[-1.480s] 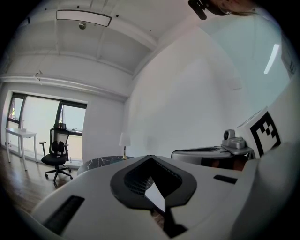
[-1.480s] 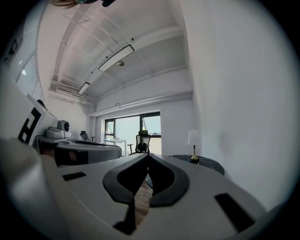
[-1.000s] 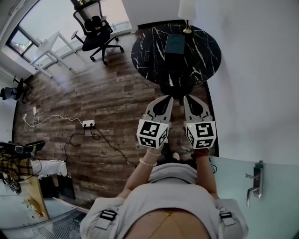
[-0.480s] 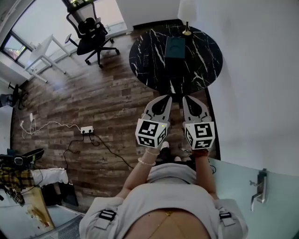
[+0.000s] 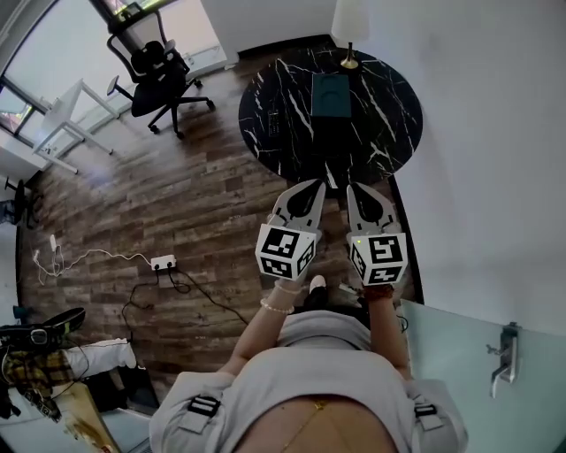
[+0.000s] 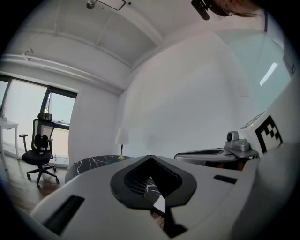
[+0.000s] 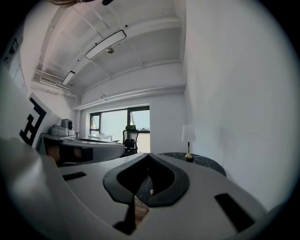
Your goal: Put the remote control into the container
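Observation:
In the head view a round black marble table [image 5: 389, 115] stands ahead by the white wall. On it lies a dark teal container [image 5: 332, 93]. A slim dark thing [image 5: 273, 124] near the table's left side may be the remote; it is too small to tell. My left gripper [image 5: 316, 185] and right gripper [image 5: 355, 187] are held side by side, level, short of the table's near edge. Both are shut with nothing in them. In the left gripper view the left gripper's [image 6: 150, 157] jaws meet at a point. The right gripper [image 7: 148, 155] looks the same in its own view.
A white-shaded lamp [image 5: 349, 25] stands at the table's far edge. A black office chair [image 5: 155, 66] and a white desk [image 5: 62, 119] are at the far left. A power strip with cables [image 5: 162, 262] lies on the wood floor. A glass door with a handle [image 5: 506, 363] is at my right.
The floor and furniture have slid back in the head view as I walk toward the table. Both grippers stay shut and side by side, now nearer the table's edge.

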Available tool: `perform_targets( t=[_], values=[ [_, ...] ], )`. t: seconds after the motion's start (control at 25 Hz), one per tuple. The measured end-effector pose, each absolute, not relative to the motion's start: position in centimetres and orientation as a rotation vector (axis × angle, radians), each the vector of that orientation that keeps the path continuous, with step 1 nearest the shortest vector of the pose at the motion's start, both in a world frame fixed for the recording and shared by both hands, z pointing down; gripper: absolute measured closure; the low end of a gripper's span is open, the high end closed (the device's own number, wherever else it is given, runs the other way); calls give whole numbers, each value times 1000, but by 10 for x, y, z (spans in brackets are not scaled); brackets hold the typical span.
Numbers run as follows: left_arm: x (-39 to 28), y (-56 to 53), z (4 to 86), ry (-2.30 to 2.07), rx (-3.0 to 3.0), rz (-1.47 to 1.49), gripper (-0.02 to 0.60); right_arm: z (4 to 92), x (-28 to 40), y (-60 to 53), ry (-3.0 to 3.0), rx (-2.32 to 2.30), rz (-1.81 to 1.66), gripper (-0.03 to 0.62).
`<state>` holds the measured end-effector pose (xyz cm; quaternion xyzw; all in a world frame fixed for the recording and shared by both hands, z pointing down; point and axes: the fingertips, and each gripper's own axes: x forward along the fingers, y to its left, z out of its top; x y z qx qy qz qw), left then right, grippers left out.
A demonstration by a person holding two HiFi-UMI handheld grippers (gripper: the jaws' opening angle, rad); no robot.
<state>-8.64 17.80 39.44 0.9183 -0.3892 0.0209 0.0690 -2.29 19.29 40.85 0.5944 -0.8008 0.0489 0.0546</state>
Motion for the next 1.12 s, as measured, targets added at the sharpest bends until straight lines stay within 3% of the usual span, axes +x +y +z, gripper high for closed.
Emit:
perform_targets(
  t=[1.12],
  values=[
    [-70,81,406,-1153,2716,80,580,414,-8,95,-2418,1800,223,583]
  ],
)
